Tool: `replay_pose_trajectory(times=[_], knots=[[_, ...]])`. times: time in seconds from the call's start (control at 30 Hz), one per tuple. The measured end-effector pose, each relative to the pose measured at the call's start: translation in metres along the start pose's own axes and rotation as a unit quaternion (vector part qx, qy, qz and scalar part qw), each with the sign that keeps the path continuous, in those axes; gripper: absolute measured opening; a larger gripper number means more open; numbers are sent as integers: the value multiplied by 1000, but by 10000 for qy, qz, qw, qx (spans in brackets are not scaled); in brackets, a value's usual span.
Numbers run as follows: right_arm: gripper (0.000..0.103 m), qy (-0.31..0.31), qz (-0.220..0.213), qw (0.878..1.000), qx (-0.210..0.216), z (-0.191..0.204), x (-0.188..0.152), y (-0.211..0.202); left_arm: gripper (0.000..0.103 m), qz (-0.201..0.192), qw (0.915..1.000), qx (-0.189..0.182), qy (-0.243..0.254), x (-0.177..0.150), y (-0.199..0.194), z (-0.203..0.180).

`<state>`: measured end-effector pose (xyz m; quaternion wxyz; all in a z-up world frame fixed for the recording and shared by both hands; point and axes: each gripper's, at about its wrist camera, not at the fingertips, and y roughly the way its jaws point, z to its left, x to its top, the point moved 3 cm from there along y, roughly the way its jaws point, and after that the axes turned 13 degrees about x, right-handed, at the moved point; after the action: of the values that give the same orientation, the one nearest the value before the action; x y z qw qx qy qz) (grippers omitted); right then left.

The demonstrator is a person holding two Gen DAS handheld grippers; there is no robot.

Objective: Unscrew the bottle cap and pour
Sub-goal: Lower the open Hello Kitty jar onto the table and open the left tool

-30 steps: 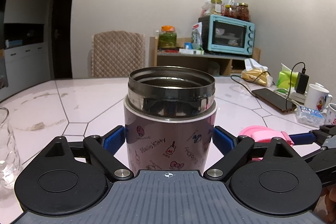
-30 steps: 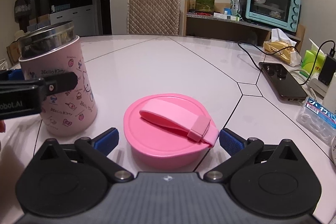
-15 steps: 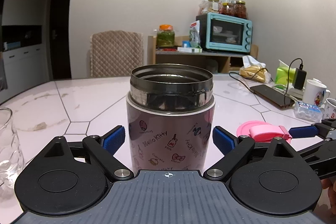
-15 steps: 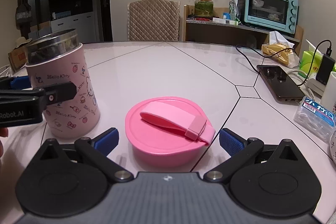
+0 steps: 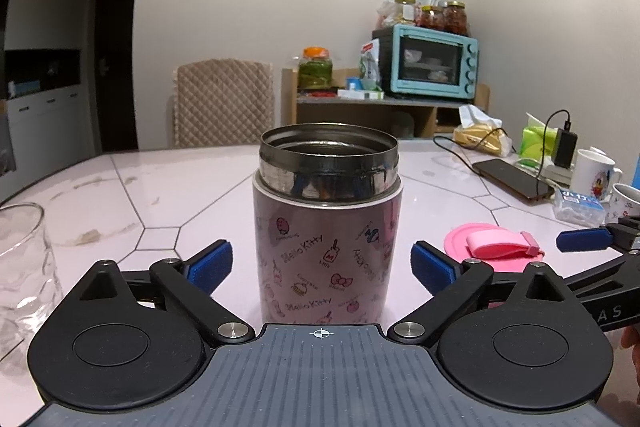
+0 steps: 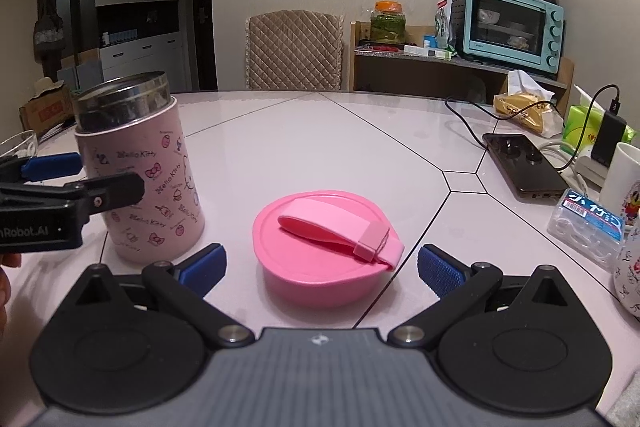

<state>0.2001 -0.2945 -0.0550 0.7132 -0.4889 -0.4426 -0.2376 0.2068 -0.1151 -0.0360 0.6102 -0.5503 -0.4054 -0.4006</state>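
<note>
A pink Hello Kitty jar with an open steel mouth stands upright on the table, also in the right wrist view. My left gripper is open, its blue pads apart on either side of the jar, not touching it. The pink cap with a strap lies flat on the table to the right of the jar, also in the left wrist view. My right gripper is open, its pads clear of the cap on both sides.
A clear glass stands at the left. A phone on a cable, mugs, a plastic box and tissue packs crowd the right side of the table. A chair and a shelf with an oven stand behind.
Both grippers have drawn back a little: the jar and the cap look smaller and farther. Both stay open. The jar and cap have not moved.
</note>
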Motion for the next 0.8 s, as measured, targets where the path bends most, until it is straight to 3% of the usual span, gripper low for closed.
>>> replay_pose_trajectory(times=[0.8], knots=[[103,-61,-286,9995,77,23,-16,-57,103,61,9994,327,99,-5,-52,2]])
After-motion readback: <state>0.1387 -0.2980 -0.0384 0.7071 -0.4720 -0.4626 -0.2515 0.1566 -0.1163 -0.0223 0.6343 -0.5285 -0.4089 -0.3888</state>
